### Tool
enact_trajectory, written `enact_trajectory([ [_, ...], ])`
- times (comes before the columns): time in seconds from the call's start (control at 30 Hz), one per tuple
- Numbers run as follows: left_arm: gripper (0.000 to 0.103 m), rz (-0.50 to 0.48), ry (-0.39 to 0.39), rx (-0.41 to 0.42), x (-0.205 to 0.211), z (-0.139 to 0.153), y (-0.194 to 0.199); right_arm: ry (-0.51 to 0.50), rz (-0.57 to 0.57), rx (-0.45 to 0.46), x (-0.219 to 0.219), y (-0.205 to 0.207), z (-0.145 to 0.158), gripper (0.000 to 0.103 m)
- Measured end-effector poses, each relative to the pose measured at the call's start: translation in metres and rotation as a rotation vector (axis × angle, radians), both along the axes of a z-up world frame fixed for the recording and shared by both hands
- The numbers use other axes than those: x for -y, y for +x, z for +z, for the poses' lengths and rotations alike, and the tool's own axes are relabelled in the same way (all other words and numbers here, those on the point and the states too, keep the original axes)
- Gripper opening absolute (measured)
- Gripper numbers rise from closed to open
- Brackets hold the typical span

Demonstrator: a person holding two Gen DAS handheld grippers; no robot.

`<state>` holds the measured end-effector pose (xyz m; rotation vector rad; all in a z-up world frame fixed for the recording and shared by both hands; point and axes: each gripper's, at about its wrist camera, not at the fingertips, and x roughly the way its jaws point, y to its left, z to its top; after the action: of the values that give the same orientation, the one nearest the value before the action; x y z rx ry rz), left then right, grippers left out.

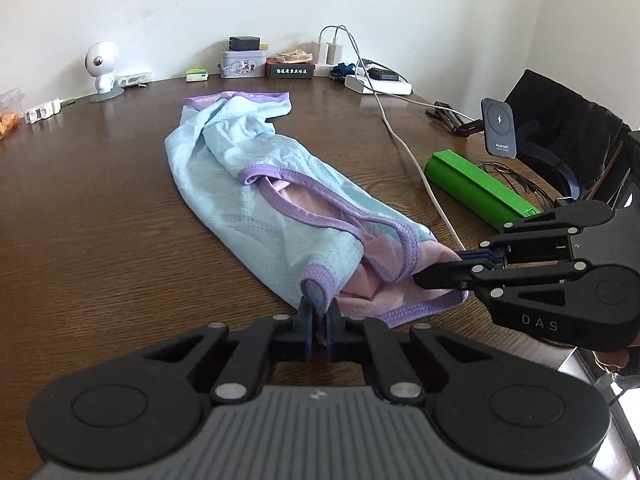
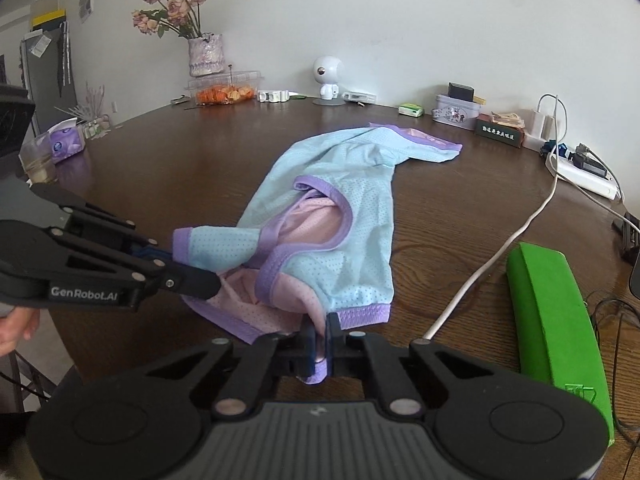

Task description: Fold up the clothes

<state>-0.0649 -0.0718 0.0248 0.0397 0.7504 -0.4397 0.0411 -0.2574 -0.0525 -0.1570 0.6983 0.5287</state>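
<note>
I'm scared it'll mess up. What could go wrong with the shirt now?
1. Both the left gripper and right gripper pinch only thin purple trim of the shirt, so it might slip out.
2. The white cable and green box lie close; a swinging shirt could snag or drag them.

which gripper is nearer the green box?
Right. The right gripper grips the garment hem on the side next to the green box; the left gripper grips the hem farther from it.
</note>
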Motion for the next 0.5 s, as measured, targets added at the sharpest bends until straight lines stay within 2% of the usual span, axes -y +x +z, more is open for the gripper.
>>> enact_trajectory([
  [0.07,0.005,0.013,-0.025,0.002,-0.016,0.002,-0.006,0.011,0.014,0.002,-0.003,-0.023,0.009,0.004],
  [0.23,0.006,0.036,-0.03,0.001,-0.05,0.001,-0.033,0.005,0.053,0.008,-0.015,-0.077,0.021,0.004],
  [0.5,0.005,0.028,-0.028,0.004,-0.054,-0.004,-0.071,0.007,0.042,0.003,-0.023,-0.125,0.024,0.004],
])
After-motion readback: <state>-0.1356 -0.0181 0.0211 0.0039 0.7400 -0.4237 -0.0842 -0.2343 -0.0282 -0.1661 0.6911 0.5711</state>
